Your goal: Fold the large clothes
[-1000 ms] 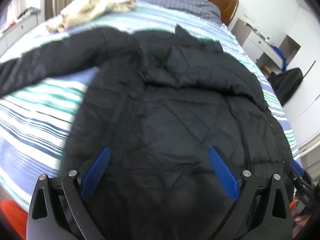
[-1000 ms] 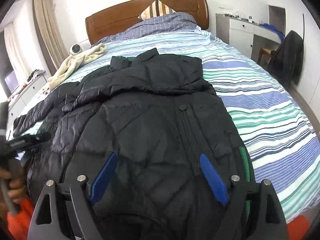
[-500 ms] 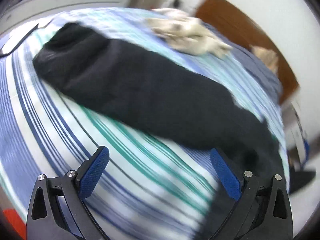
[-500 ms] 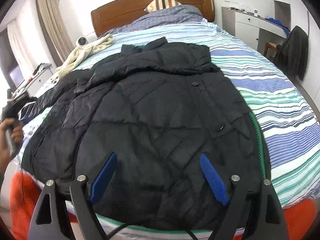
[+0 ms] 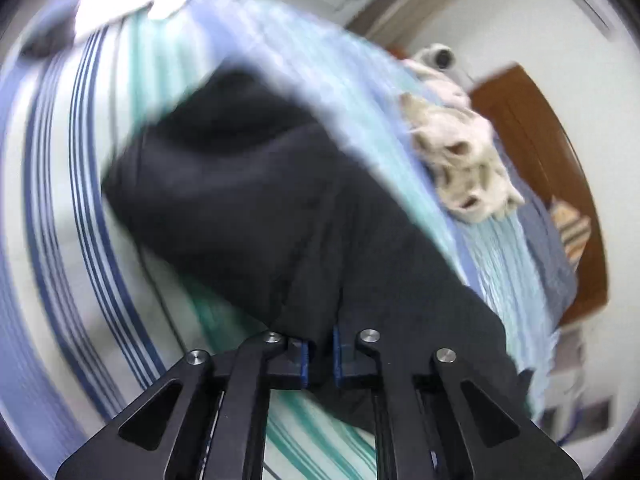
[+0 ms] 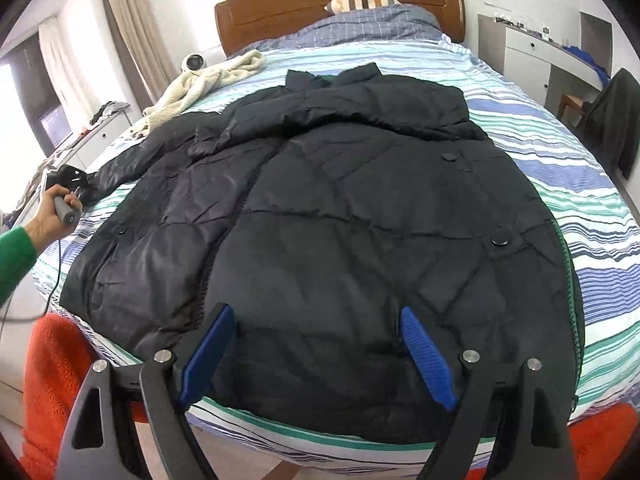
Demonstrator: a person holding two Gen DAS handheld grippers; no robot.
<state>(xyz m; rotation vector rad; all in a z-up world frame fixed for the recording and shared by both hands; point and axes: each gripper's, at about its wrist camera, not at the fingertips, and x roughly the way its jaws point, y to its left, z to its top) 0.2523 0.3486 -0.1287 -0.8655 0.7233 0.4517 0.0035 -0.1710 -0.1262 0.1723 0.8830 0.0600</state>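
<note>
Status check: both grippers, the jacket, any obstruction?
Left gripper just closed, pinching the outstretched sleeve. Right gripper open, nothing between its fingers, over the black jacket hem. Cream sweater beside the sleeve, not on it.

The coat point(image 6: 360, 208) is quilted synthetic cloth with a faint sheen, creased along its stitched seams, with matt round snaps. The bed sheet point(image 6: 560, 148) is smooth striped woven cloth. A cream throw point(image 6: 208, 80) near the pillows looks fluffy and rough. The headboard point(image 6: 280, 12) is glossy varnished wood. The right gripper point(image 6: 320, 354) has matt black plastic arms, bright metal rivets and ribbed blue pads point(image 6: 428, 360). The sleeve point(image 6: 14, 260) is green knit.
</note>
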